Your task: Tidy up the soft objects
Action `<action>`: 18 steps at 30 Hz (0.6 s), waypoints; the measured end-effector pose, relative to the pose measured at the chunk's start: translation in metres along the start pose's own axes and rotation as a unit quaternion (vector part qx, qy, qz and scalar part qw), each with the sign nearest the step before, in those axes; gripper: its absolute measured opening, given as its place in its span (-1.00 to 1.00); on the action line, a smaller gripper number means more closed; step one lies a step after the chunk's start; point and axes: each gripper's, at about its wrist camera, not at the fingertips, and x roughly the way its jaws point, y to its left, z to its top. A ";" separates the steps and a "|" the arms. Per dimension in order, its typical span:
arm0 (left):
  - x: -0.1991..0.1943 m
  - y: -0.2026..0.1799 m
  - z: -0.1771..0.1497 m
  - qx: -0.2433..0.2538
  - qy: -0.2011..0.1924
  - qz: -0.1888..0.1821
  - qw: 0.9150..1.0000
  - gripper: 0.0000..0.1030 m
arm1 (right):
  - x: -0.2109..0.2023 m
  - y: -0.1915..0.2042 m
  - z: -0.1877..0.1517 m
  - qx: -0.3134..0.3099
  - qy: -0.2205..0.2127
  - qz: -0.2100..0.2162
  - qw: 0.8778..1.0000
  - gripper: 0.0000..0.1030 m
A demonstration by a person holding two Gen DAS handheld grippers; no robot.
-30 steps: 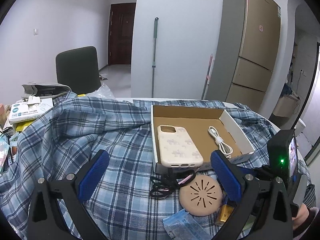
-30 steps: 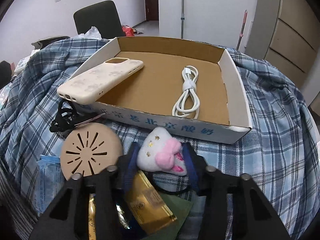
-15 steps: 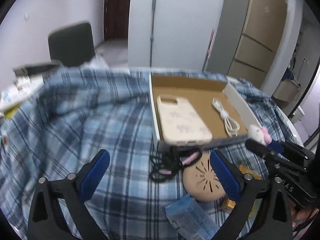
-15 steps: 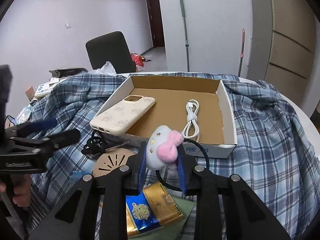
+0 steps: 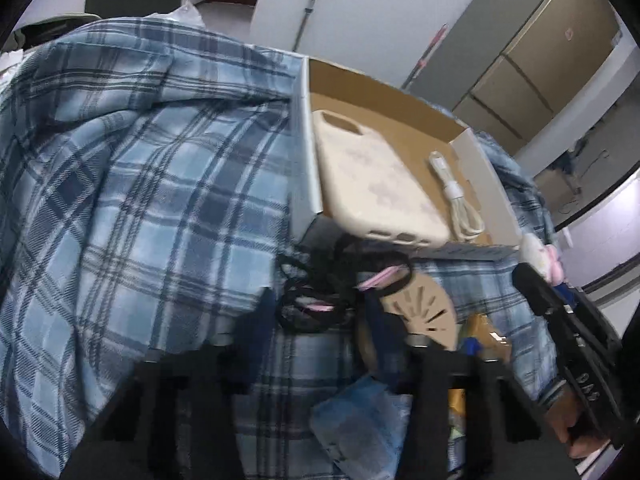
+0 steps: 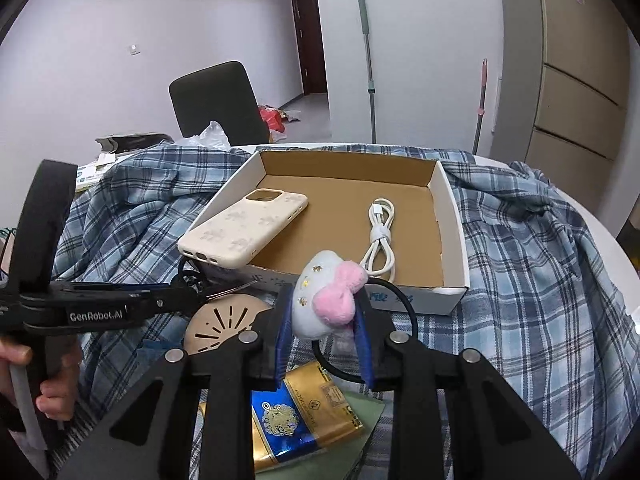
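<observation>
On the plaid cloth (image 6: 532, 264) just in front of the cardboard box (image 6: 454, 216), the left gripper (image 5: 316, 312) has dropped from a wide-open hover onto the tangle of black hair ties (image 5: 320, 300), and its jaws are closing with the loops between them (the view is blurred, so I cannot tell whether the pads press yet). The right gripper (image 6: 324, 320) has lifted its catch clear of the cloth: its jaws stand narrow, clamped on the plush charm (image 6: 326, 300) with the pink bow, whose black elastic loop hangs below. To my eye that means one soft thing is ready to go into the box and a second is being picked up. Counting: one phone case (image 6: 244, 232) and one coiled white cable (image 6: 380, 240) in the box; one round tan disc (image 6: 224, 320) beside the ties; one gold and blue packet (image 6: 296, 412); one bluish wrapped packet (image 5: 356, 420).
</observation>
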 end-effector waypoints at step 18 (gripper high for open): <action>-0.058 -0.031 -0.003 0.062 -0.095 -0.057 0.992 -0.86 | -0.008 -0.001 0.001 -0.002 -0.027 -0.003 1.000 -0.47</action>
